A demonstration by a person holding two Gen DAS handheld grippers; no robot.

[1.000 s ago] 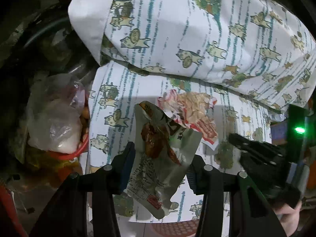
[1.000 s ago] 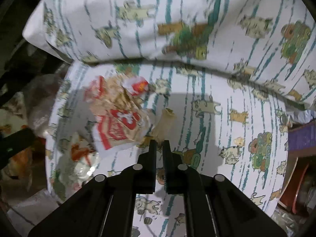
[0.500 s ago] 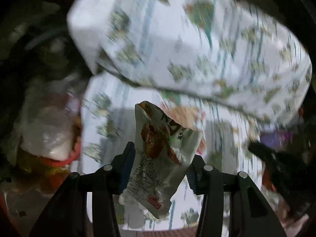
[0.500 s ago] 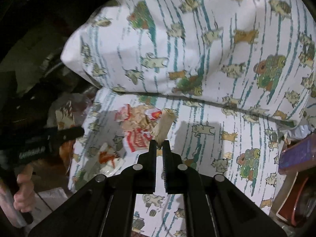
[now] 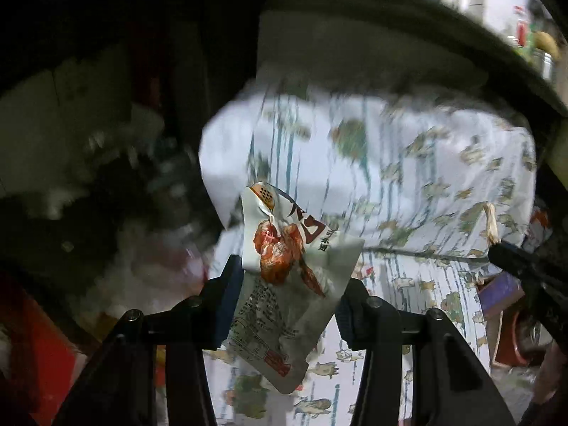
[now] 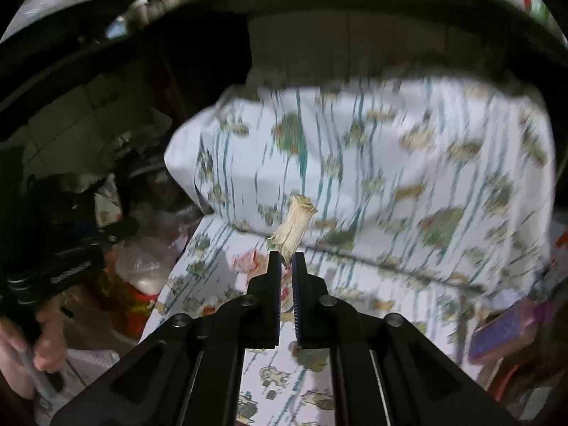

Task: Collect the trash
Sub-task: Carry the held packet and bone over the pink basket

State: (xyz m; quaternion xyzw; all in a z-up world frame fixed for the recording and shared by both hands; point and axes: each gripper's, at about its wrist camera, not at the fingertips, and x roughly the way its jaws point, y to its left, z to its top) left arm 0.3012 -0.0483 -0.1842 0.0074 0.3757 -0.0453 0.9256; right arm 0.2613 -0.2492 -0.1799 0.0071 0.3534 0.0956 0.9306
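Left gripper (image 5: pixel 289 293) grasping snack wrapper (image 5: pixel 287 284); right gripper (image 6: pixel 287 262) clenched on paper scrap (image 6: pixel 294 225). Both just lifted off bed (image 6: pixel 213 319); next, bin.

The snack wrapper (image 5: pixel 287 284) is white and silvery grey, printed with red-orange food, black characters and a small red block near its lower end; the paper scrap (image 6: pixel 294 225) is pale tan; the pillow (image 6: pixel 372 163) and bed sheet (image 6: pixel 220 284) are white with teal streaks and small green and ochre cartoon animals; both grippers' fingers (image 6: pixel 271 284) are black; a crumpled wrapper (image 6: pixel 248 261) on the sheet is red and white.
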